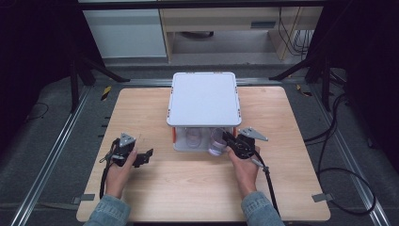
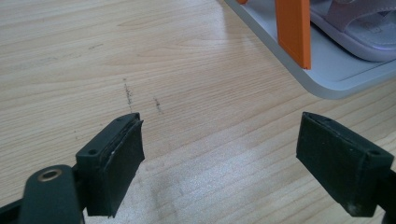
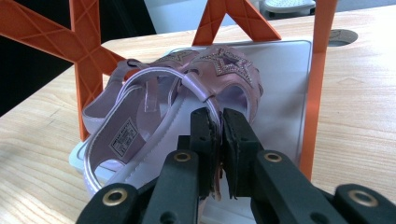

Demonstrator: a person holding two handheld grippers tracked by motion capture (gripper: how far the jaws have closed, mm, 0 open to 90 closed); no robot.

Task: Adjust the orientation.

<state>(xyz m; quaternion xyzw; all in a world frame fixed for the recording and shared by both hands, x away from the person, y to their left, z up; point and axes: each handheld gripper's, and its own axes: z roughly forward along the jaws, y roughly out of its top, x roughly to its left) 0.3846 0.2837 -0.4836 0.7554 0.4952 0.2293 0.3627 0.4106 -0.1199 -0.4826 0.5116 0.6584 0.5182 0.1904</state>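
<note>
- The right gripper (image 3: 219,135) has its jaws pinched nearly together on the heel strap of a pink sandal (image 3: 187,98); in the right gripper view the thin strap runs straight between the pads.
- That sandal lies on the lower shelf of a small white rack (image 1: 203,99) with orange legs (image 3: 88,51), at the near right corner, its heel toward the person. In the high view the right gripper (image 1: 230,140) sits at the rack's front edge.
- A second sandal (image 1: 193,137) lies on the same shelf just to the left of the held one, untouched.
- The left gripper (image 1: 146,157) rests low over the bare table (image 1: 188,188), well apart from the rack's near left corner. Its jaws stand wide with nothing between them, and the left gripper view looks past them to wood grain and one orange leg (image 2: 294,30).
- My reading: the grasp is made, and that is about all that is done. The sandal still looks to be seated on the shelf, not lifted or drawn clear.
- Left to do, I'd judge: move the held sandal off the shelf or settle it there, I cannot tell which way it is going, then deal with its partner. The idle left gripper looks free for that one.
- Top of the rack is bare.
</note>
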